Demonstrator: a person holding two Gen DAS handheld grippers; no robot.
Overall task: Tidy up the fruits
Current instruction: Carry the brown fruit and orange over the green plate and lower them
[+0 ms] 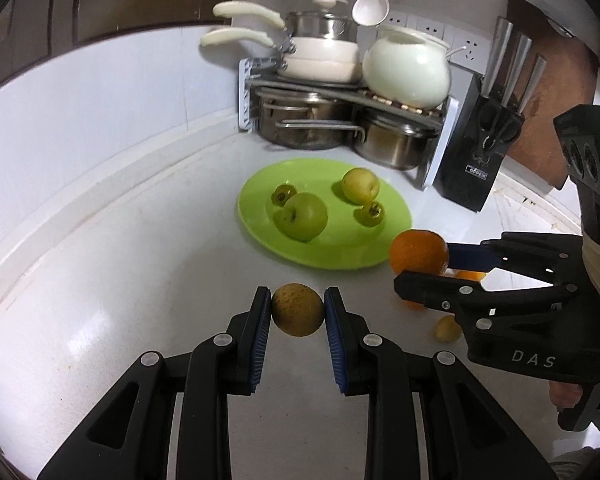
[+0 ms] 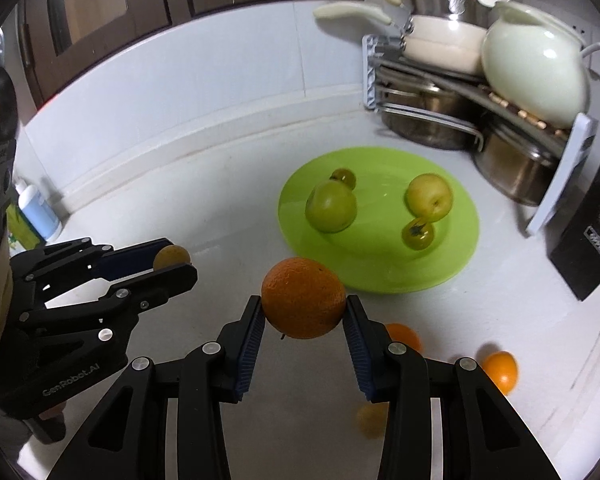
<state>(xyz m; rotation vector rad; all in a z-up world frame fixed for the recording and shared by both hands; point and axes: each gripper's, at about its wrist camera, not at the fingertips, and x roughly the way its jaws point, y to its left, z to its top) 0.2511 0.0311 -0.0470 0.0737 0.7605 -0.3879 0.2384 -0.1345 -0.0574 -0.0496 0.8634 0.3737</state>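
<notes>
- Brownish speckled round fruit (image 1: 297,309): clamped between gripper pads, off the counter.
- Large orange (image 2: 303,298): likewise clamped, raised.
- Green plate (image 1: 340,252): holds two green apples, two small green tomatoes.
- Two small oranges (image 2: 500,370), one small yellow fruit (image 1: 447,329): loose on counter.

Dim, soft-focus, fisheye-warped edges, dark corners.

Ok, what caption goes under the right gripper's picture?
Right gripper holding a round orange near the lime-green plate of green fruit.
</notes>
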